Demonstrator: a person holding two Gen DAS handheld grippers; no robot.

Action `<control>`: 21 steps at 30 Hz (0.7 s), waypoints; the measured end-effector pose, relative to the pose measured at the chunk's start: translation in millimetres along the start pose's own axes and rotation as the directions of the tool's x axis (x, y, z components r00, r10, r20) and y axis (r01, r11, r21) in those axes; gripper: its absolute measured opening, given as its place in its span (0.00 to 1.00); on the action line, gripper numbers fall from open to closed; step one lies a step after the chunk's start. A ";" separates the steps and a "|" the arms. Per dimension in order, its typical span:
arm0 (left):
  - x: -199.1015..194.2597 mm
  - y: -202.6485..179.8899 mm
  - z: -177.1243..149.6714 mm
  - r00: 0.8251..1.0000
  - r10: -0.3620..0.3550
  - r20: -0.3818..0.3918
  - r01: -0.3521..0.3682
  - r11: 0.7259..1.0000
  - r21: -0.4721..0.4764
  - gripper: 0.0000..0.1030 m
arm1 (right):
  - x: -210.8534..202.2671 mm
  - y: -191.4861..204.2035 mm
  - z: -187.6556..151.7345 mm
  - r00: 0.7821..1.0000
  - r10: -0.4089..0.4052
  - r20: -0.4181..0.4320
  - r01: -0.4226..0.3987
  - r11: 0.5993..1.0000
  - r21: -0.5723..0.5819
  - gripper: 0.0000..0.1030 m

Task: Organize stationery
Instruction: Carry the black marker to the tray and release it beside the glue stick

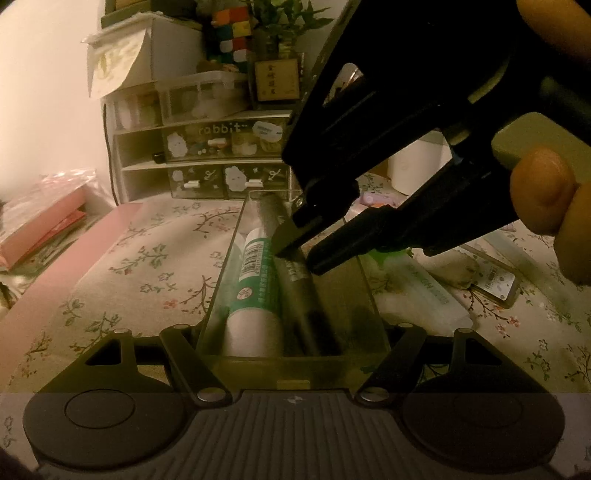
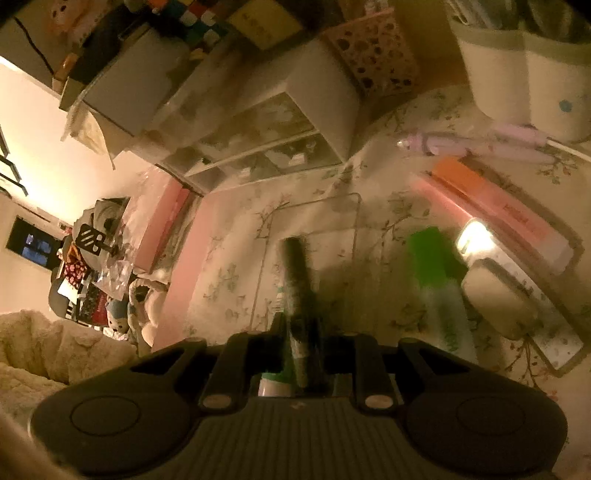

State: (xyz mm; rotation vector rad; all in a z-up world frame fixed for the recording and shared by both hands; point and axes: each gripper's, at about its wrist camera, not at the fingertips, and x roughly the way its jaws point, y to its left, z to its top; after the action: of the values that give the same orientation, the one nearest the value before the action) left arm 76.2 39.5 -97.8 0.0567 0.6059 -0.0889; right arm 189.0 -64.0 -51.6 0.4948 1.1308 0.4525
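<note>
A clear plastic tray (image 1: 221, 291) lies on the floral tablecloth, right in front of my left gripper, whose fingers are not visible. In the tray lie a white and green glue tube (image 1: 255, 295) and a dark marker pen (image 1: 299, 295). My right gripper (image 1: 299, 258) reaches down into the tray from the upper right and is shut on the dark marker. In the right wrist view the dark marker (image 2: 297, 291) stands between the right fingers (image 2: 277, 332), over the tray outline (image 2: 354, 236).
A drawer organiser marked "rabbit" (image 1: 221, 147) stands at the back with a puzzle cube (image 1: 231, 33) on top. Pink books (image 1: 40, 225) lie at the left. A green-capped tube (image 2: 439, 280), an eraser (image 2: 498, 299) and a pink box (image 2: 495, 210) lie right of the tray.
</note>
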 end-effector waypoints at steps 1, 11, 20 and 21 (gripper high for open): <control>0.0 -0.1 -0.1 1.000 0.000 0.000 0.000 1.000 0.001 0.71 | 0.3 1.5 0.0 1.000 -0.003 -0.007 0.003 1.000 -0.014 0.17; 0.6 0.3 -0.3 1.000 -0.010 0.001 0.010 1.000 0.006 0.71 | -17.7 -8.7 -1.0 0.997 0.069 -0.030 -0.070 0.997 -0.031 0.17; 0.4 -0.2 -0.9 1.000 -0.012 0.003 0.012 1.000 0.001 0.71 | -97.9 -76.8 2.5 0.972 -0.030 0.232 0.016 0.998 0.064 0.17; 0.3 0.0 -0.9 1.000 -0.012 0.003 0.012 1.000 0.002 0.71 | -105.4 -84.0 0.7 0.964 -0.073 0.254 0.059 0.996 0.062 0.18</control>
State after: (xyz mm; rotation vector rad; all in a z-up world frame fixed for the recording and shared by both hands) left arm 75.9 39.6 -98.8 0.0547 0.6034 -0.1011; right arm 159.4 -192.3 -23.1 0.5448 0.9081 0.2907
